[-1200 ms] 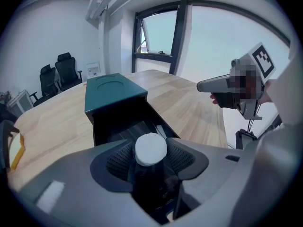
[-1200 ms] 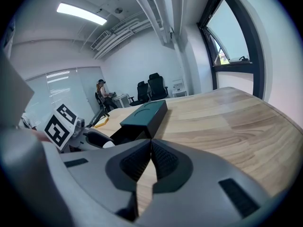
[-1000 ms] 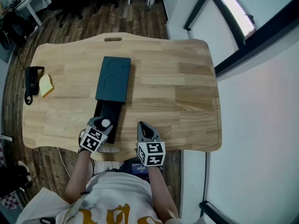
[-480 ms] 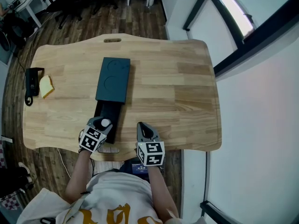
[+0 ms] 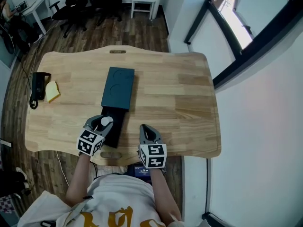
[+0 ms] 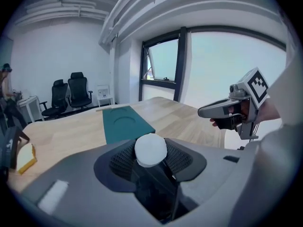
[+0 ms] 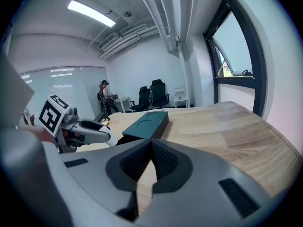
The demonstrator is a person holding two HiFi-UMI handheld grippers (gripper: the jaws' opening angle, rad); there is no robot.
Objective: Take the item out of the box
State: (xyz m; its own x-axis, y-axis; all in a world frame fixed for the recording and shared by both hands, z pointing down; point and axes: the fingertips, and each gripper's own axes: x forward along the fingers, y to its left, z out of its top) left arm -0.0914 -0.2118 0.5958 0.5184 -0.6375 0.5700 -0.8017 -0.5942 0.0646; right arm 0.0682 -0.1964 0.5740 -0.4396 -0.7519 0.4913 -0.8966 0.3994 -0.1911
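A dark teal box (image 5: 118, 87) lies lengthwise on the wooden table (image 5: 180, 108). Its black inner tray (image 5: 114, 118) is slid out toward me. My left gripper (image 5: 102, 123) hovers over the near end of that tray. It is shut on a dark bottle-like item with a round white cap (image 5: 106, 121). In the left gripper view the cap (image 6: 150, 149) sits between the ribbed pads (image 6: 120, 159), with the teal box (image 6: 124, 123) beyond. My right gripper (image 5: 147, 129) stands beside the tray, shut and empty. The right gripper view shows its pads (image 7: 163, 161) meeting, with the box (image 7: 147, 123) ahead on the left.
A black handset (image 5: 37, 85) and a yellow piece (image 5: 52, 91) lie at the table's far left. The table's near edge runs just under both grippers. Office chairs and a small white table stand beyond the far edge, and a window wall is on the right.
The left gripper has lifted slightly and shifted a little forward with the white-capped item in it. The right gripper has stayed put. The head view has tilted a bit.
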